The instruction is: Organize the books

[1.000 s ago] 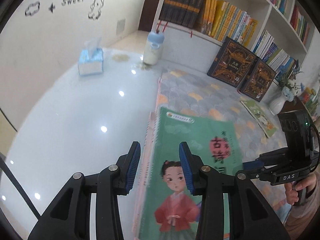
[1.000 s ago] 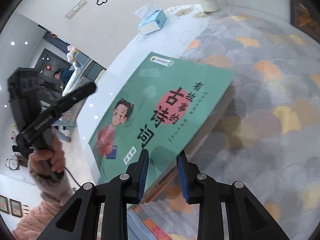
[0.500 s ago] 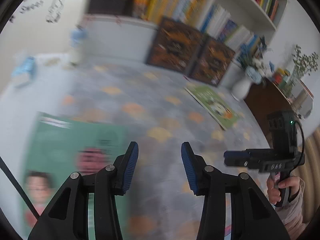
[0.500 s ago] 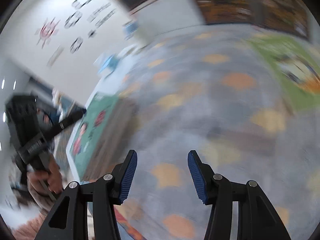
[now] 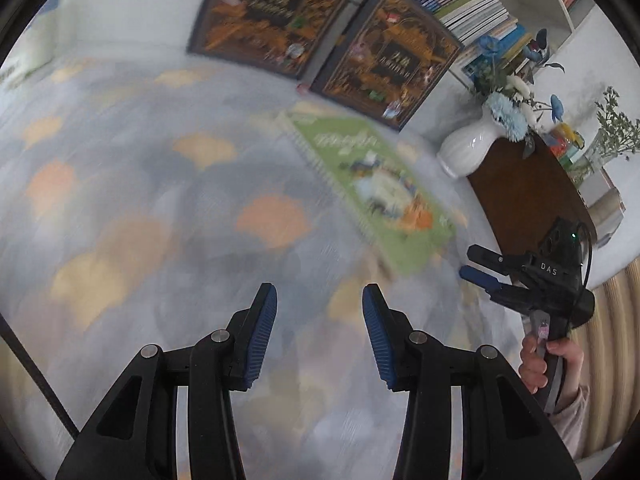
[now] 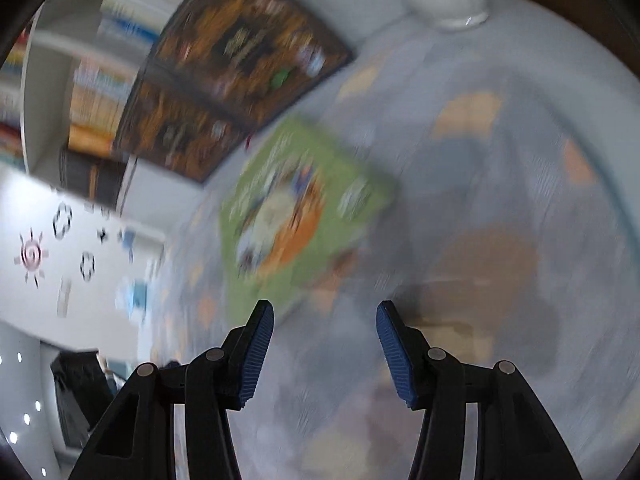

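I see 1 green book (image 5: pixel 372 188) lying flat, cover up, on the grey mat with orange and yellow scallops. Cover is light green with a cartoon picture in white, orange and blue; title lettering too blurred to read. Its long edge runs diagonally in my left view, far end toward the wall. From my right view the same book (image 6: pixel 292 208) sits skewed, 1 corner pointing toward me. Just behind it 2 large dark books (image 5: pixel 332 28) with gold ornate covers stand leaning against the shelf unit, side by side, edges touching. More books (image 5: pixel 468 12) fill the shelf behind them.
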